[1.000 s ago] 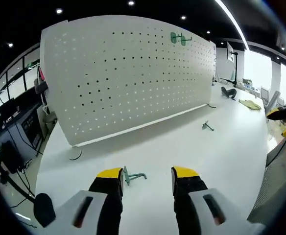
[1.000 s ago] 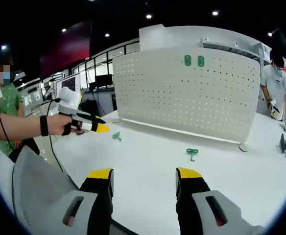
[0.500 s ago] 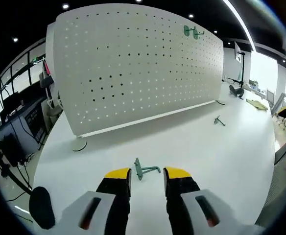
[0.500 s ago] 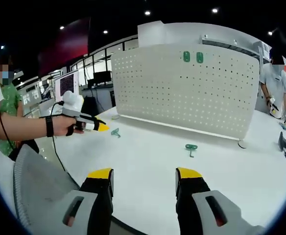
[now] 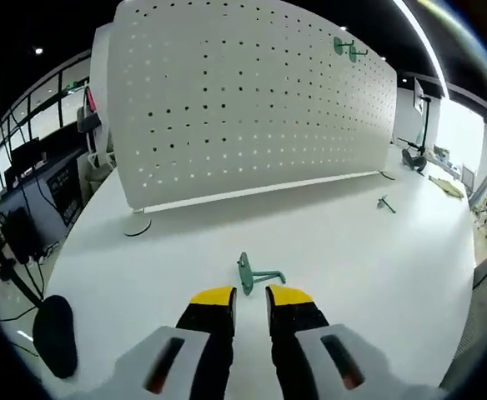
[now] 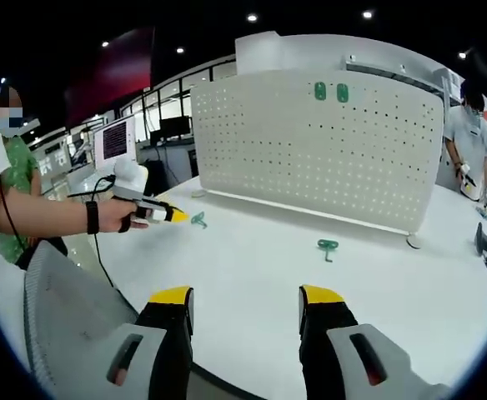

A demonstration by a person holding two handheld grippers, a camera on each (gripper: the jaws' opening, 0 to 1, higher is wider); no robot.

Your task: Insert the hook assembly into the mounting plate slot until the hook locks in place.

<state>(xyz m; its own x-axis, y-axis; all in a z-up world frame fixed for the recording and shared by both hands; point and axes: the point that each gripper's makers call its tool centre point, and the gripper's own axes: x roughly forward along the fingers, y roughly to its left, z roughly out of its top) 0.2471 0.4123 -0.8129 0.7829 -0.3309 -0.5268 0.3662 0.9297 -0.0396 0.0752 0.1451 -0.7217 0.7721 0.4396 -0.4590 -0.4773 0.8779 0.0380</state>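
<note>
The left gripper (image 5: 249,294) has its jaws nearly closed on nothing, a green hook (image 5: 252,274) lying on the white table (image 5: 352,258) just beyond, at twelve o'clock. The right gripper (image 6: 245,297) hangs wide open and empty; a second hook (image 6: 327,246) lies at one o'clock before the pegboard (image 6: 310,158). The hook looks light, stiff and smooth, so pinching its thin stem seems best.

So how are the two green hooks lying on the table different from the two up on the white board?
The near hook and far hook lie loose on the white table, apart from each other; the mounted hooks sit side by side near the pegboard's top edge. All look the same green.
</note>
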